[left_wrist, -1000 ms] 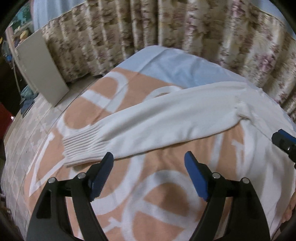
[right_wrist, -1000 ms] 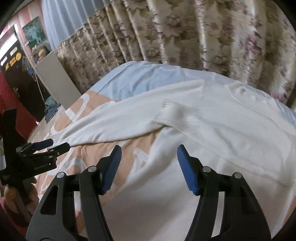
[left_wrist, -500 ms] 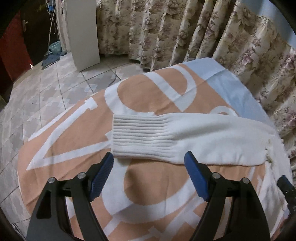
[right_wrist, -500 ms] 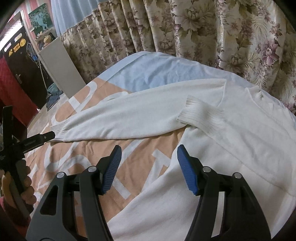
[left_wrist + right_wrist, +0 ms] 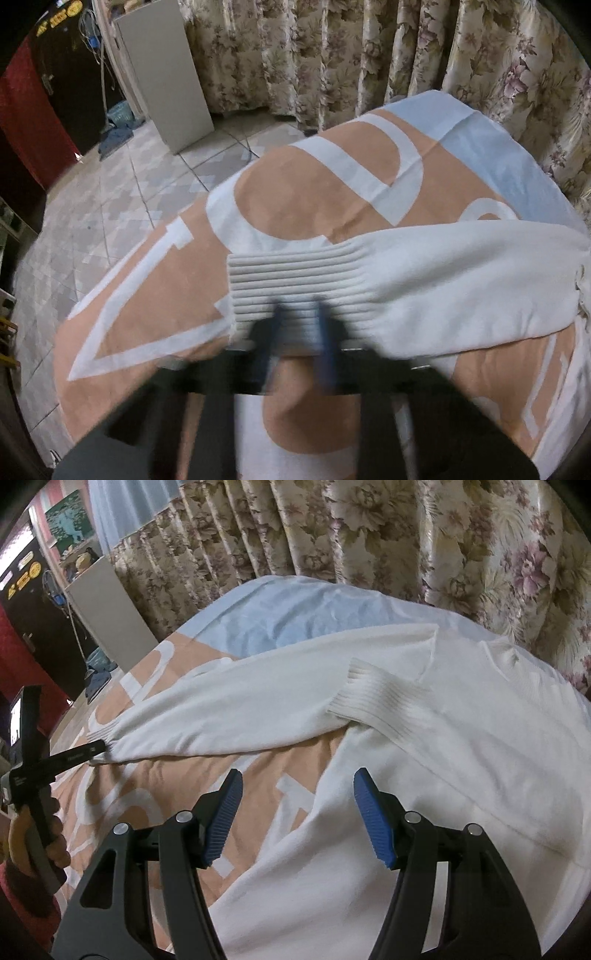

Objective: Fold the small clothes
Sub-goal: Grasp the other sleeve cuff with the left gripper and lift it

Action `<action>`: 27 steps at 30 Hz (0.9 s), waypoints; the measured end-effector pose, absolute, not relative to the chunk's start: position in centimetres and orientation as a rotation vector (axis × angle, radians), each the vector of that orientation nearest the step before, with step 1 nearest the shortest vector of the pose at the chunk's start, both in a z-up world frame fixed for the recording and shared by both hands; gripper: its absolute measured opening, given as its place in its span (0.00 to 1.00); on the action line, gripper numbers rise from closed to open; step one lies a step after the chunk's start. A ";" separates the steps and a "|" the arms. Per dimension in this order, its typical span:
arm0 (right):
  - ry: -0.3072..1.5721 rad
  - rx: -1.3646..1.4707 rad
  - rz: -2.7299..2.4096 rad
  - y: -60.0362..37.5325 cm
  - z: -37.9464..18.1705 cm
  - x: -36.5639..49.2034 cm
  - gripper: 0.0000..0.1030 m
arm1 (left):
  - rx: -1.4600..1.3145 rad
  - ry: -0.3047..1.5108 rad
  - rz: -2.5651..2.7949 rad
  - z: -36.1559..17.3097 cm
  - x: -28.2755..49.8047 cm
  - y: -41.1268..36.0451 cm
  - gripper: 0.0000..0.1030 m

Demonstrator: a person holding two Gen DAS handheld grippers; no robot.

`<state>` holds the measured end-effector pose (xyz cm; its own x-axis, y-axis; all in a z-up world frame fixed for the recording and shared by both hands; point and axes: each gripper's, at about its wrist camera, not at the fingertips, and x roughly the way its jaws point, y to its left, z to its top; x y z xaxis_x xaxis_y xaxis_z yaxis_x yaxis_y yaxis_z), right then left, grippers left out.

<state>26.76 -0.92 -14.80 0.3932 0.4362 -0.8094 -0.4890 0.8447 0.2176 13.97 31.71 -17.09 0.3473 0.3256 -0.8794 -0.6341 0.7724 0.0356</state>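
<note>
The left gripper point(image 5: 300, 314), whose jaws have just been closing, pinches the ribbed cuff point(image 5: 291, 280) of the white sweater point(image 5: 424, 775) on the bed point(image 5: 332, 192), so I would lift it gently toward the body in front of the spread, empty right gripper point(image 5: 297, 794).

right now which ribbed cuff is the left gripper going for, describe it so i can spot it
On the peach and white blanket lies a white sweater, one sleeve stretched out toward the blanket's floor-side end. The stretched sleeve's cuff is the one. Unlike the other cuff, folded across the sweater's body, it lies on the blanket at the left gripper, whose fingers have just been closing on it.
</note>
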 end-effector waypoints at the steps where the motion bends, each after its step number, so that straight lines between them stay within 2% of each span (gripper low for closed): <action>1: 1.011 -0.058 0.581 -1.0 -14.9 26.9 0.62 | -0.342 1.043 0.637 -17.0 14.0 31.9 0.05; 4: 1.018 -0.049 0.575 -1.2 -15.1 27.1 0.62 | -0.321 1.042 0.621 -16.6 14.3 31.4 0.00; 11: 1.019 -0.059 0.549 -2.2 -14.8 27.5 0.62 | -0.189 0.978 0.522 -13.9 16.2 26.9 0.00; 27: 0.996 0.000 0.338 -12.8 -13.2 28.6 0.62 | 0.083 0.917 -0.016 -13.1 25.5 8.1 0.00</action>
